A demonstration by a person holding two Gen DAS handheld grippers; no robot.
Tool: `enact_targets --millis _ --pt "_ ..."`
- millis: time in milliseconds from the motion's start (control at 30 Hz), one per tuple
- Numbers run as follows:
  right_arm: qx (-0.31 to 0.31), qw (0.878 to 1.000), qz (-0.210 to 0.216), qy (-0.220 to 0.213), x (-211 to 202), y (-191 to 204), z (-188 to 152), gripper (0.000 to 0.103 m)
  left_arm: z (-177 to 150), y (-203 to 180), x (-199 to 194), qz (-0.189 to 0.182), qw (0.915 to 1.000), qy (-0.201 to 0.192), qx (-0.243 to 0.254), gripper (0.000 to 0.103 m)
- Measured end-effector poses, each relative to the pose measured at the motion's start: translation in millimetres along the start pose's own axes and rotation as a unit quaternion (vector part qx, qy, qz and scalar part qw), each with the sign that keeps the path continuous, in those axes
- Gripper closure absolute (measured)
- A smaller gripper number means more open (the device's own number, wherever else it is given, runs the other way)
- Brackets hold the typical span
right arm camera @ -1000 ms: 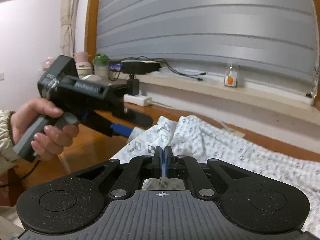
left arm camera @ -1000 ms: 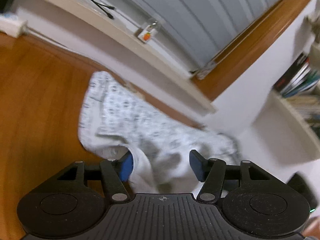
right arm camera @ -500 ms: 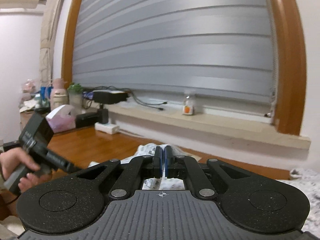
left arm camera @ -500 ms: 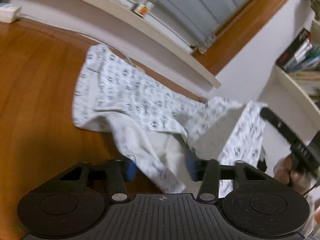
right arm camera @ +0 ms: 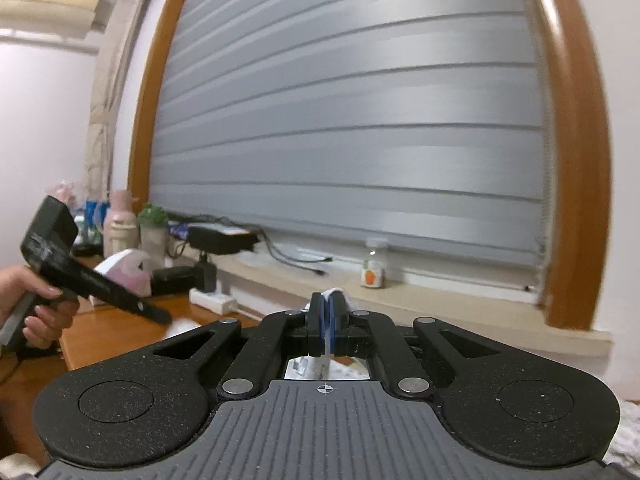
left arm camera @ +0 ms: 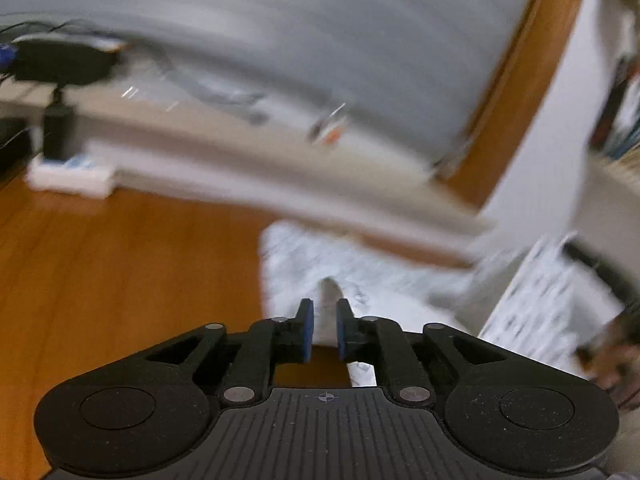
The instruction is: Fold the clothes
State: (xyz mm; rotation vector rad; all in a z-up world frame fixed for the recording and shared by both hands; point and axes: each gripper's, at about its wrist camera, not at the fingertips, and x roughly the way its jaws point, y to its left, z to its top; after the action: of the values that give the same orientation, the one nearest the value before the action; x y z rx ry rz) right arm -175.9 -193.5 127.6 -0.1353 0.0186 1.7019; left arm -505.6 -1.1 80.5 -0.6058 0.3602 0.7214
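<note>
A white garment (left arm camera: pixel 288 264) with a small grey print lies on the wooden table (left arm camera: pixel 120 280) below the windowsill; the left wrist view is motion-blurred. My left gripper (left arm camera: pixel 324 320) is shut on a raised fold of the garment. My right gripper (right arm camera: pixel 327 312) is shut on a thin edge of the same garment, whose tip (right arm camera: pixel 337 292) pokes out above the pads. In the left wrist view another part of the garment (left arm camera: pixel 532 308) hangs at the right from the right gripper (left arm camera: pixel 596 264). In the right wrist view a hand (right arm camera: pixel 36 308) holds the left gripper (right arm camera: pixel 160 315) at the left.
A white power strip (left arm camera: pixel 68 176) lies by the wall. On the sill (right arm camera: pixel 440 300) stands a small bottle (right arm camera: pixel 374 270) with cables nearby. A tissue box (right arm camera: pixel 128 272) and several bottles (right arm camera: pixel 120 224) crowd the far left. Shelves with books (left arm camera: pixel 616 128) are at the right.
My left gripper went from open around a fold to shut on it, and its view swung up toward the window. My right gripper rose, staying shut on the cloth.
</note>
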Motion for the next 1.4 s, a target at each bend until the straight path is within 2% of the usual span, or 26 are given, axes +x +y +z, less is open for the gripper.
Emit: enact_targets --millis 33,100,200,267,300,367,433,500,533,667,833,967,1100,1267,1400 --pt "-0.005 1.000 0.005 0.008 9 3 -2 0.100 -6 4 5 0.008 0.9999 0.011 0.001 0.091" --pt "-0.020 0.999 0.012 0.023 23 11 -6 0.100 -18 6 8 0.001 0.9998 0.022 0.002 0.091" --pt "-0.035 0.998 0.019 0.043 43 19 -11 0.100 -35 -2 9 -0.031 0.9989 0.034 0.006 0.075" --pt "-0.051 0.996 0.016 0.065 53 22 -15 0.100 -45 -14 11 -0.043 0.9978 0.042 0.028 0.074" --pt "-0.060 0.995 0.014 0.084 59 23 -18 0.099 -49 -18 15 -0.045 0.9973 0.048 0.033 0.074" --pt "-0.065 0.984 0.006 0.166 79 18 -30 0.096 -56 -25 23 -0.048 0.9961 0.060 0.042 0.074" --pt "-0.060 0.978 -0.018 0.199 87 15 -43 0.084 -63 -31 31 -0.051 0.9948 0.073 0.051 0.075" --pt "-0.053 0.977 -0.010 0.204 80 19 -48 0.074 -70 -38 40 -0.054 0.9931 0.085 0.060 0.075" --pt "-0.049 0.977 -0.006 0.207 77 21 -51 0.072 -71 -37 41 -0.055 0.9930 0.084 0.061 0.075" --pt "-0.068 0.976 0.036 0.203 57 53 -53 0.071 -68 -37 42 -0.038 0.9929 0.082 0.077 0.075" --pt "-0.075 0.962 0.124 0.232 55 100 -65 0.071 -55 -33 57 -0.020 0.9907 0.085 0.104 0.083" --pt "-0.089 0.953 0.164 0.238 49 131 -69 0.070 -42 -33 73 -0.016 0.9867 0.098 0.129 0.088" --pt "-0.093 0.949 0.182 0.240 40 142 -69 0.057 -35 -31 84 -0.013 0.9853 0.103 0.135 0.090" --pt "-0.102 0.944 0.178 0.260 41 149 -84 0.056 -33 -29 88 -0.013 0.9863 0.104 0.128 0.092" --pt "-0.132 0.942 0.174 0.254 41 158 -90 0.057 -33 -28 87 -0.011 0.9868 0.104 0.123 0.092"
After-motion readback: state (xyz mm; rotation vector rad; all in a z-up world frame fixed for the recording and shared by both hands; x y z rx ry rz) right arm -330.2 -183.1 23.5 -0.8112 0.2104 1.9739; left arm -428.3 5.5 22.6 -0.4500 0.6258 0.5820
